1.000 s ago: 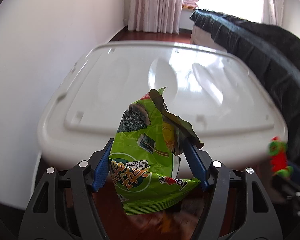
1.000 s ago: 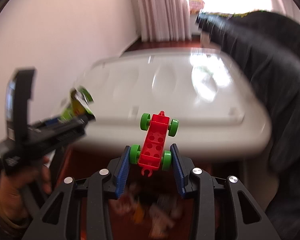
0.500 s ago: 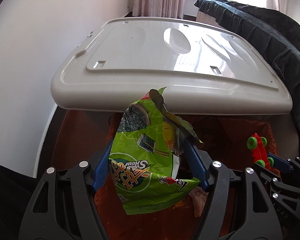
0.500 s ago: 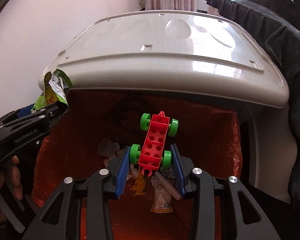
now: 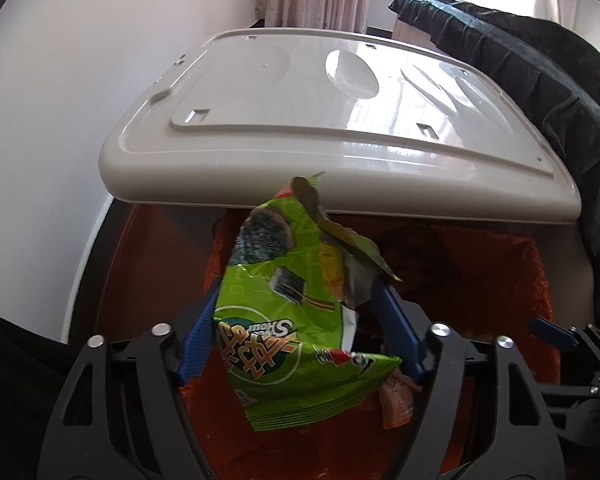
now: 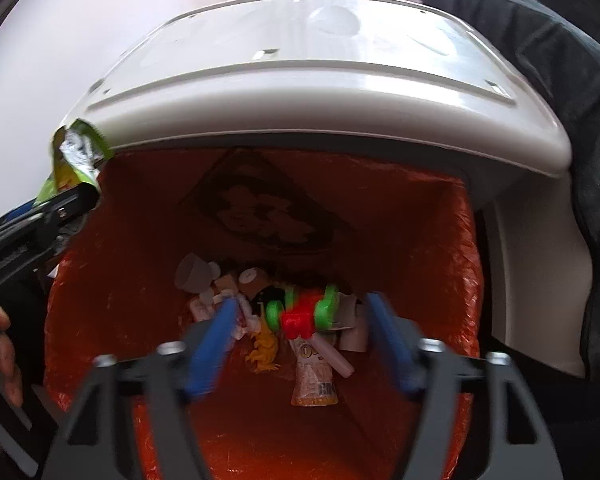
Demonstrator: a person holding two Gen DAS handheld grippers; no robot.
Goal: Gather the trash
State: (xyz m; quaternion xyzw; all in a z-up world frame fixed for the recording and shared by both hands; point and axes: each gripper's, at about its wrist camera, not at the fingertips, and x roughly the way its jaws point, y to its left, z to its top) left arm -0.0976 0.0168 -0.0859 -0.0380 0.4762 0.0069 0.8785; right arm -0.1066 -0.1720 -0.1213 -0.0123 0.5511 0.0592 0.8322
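The left gripper (image 5: 300, 332) is clamped on a crumpled green snack bag (image 5: 296, 316), held above the near left edge of the open bin (image 6: 540, 292), under its raised white lid (image 5: 340, 120). The right gripper (image 6: 304, 332) has its jaws spread wide, holding nothing. A red toy car (image 6: 304, 312) with green wheels (blurred) sits between them, apart from both, over the litter in the orange liner (image 6: 112, 292).
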